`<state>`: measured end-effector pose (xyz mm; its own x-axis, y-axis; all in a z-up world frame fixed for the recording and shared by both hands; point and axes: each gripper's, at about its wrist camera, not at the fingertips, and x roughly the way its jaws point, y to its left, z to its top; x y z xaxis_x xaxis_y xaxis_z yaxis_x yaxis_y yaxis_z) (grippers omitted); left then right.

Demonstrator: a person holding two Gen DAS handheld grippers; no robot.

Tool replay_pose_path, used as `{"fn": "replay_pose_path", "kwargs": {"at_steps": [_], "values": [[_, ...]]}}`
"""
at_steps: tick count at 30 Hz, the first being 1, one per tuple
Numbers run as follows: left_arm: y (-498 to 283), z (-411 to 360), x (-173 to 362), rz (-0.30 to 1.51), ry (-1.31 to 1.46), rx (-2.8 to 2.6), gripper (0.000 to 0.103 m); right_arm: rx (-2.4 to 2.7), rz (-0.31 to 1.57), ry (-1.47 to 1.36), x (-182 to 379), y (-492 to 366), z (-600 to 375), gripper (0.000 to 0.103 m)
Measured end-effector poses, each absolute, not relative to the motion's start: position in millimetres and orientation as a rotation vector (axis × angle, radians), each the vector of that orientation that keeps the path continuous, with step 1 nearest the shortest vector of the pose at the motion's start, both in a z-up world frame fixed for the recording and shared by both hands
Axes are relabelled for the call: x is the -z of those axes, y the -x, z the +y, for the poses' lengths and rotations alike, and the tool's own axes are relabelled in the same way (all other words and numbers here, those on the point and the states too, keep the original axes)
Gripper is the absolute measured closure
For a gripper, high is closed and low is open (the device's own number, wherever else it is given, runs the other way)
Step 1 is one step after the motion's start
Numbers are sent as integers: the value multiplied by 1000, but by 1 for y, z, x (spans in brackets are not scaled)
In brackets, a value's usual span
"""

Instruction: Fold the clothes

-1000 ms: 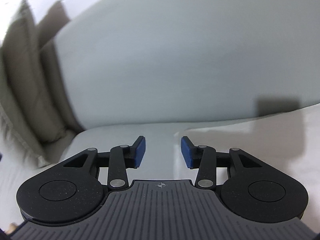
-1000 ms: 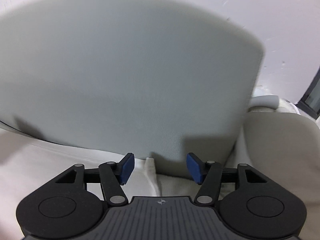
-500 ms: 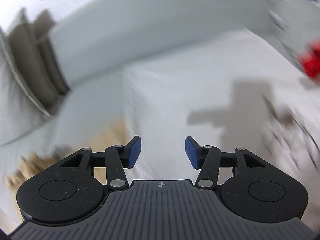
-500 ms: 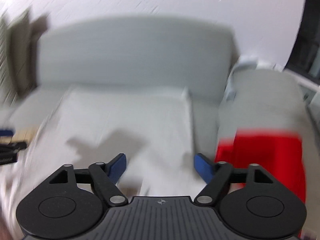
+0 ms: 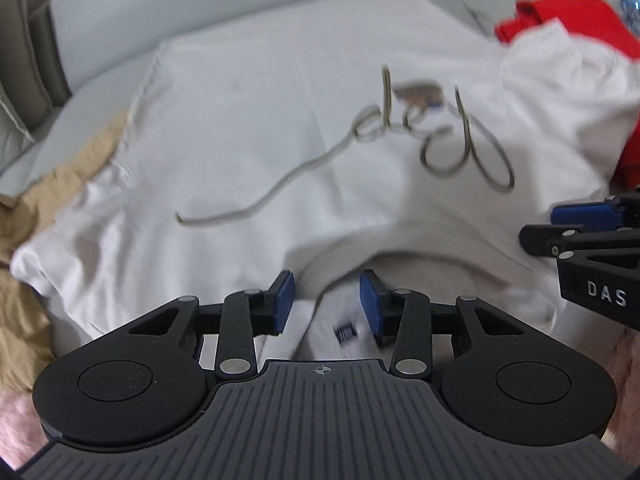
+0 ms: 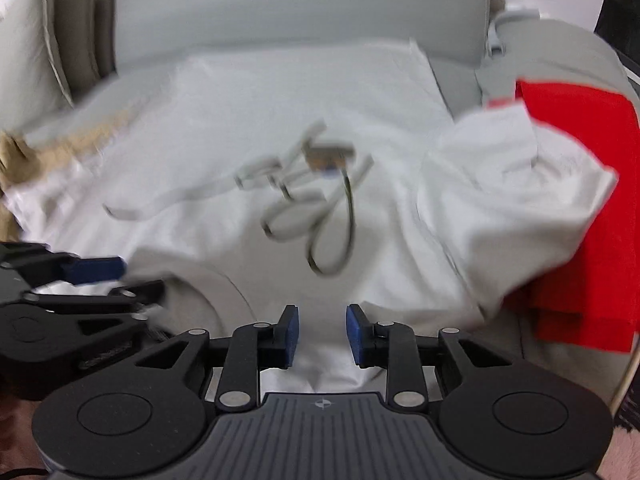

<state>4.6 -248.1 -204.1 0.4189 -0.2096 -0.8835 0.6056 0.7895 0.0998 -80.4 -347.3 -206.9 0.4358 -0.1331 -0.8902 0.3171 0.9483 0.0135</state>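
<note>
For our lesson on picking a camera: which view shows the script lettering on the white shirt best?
The left wrist view. There the script lettering on the white shirt is fairly sharp, with its long tail traceable. In the right wrist view the lettering is smeared by motion blur into doubled strokes.

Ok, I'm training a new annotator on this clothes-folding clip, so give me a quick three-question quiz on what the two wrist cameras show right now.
1. True or false: the white T-shirt with looping script lies spread out, print side up.
2. Which garment sits beside the shirt's bunched sleeve? A) red garment B) black jacket C) green towel
3. Fill in: the left gripper is poised over the shirt's ____, its jaws closing with cloth between them but not yet pressed; the right gripper is closing too.

Key: 1 true; 2 A; 3 collar
</note>
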Motion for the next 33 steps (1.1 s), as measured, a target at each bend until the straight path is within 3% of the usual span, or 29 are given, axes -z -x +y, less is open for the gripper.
{"fn": "replay_pose_path", "kwargs": {"at_steps": [7, 12, 14, 24, 28, 33], "values": [[-2, -237, 200, 1071, -413, 549, 62, 294, 1107, -167, 200, 97, -343, 74], [17, -226, 183, 991, -348, 546, 62, 280, 991, -279, 180, 113, -354, 69], [27, -226, 178, 950, -347, 574, 61, 291, 932, -299, 174, 121, -360, 55], [28, -241, 180, 961, -329, 609, 58, 451, 789, -410, 168, 151, -412, 54], [27, -245, 181, 971, -326, 621, 58, 534, 720, -435, 159, 158, -440, 40], [28, -249, 187, 992, -344, 627, 57, 602, 669, -426, 152, 149, -476, 36]]}}
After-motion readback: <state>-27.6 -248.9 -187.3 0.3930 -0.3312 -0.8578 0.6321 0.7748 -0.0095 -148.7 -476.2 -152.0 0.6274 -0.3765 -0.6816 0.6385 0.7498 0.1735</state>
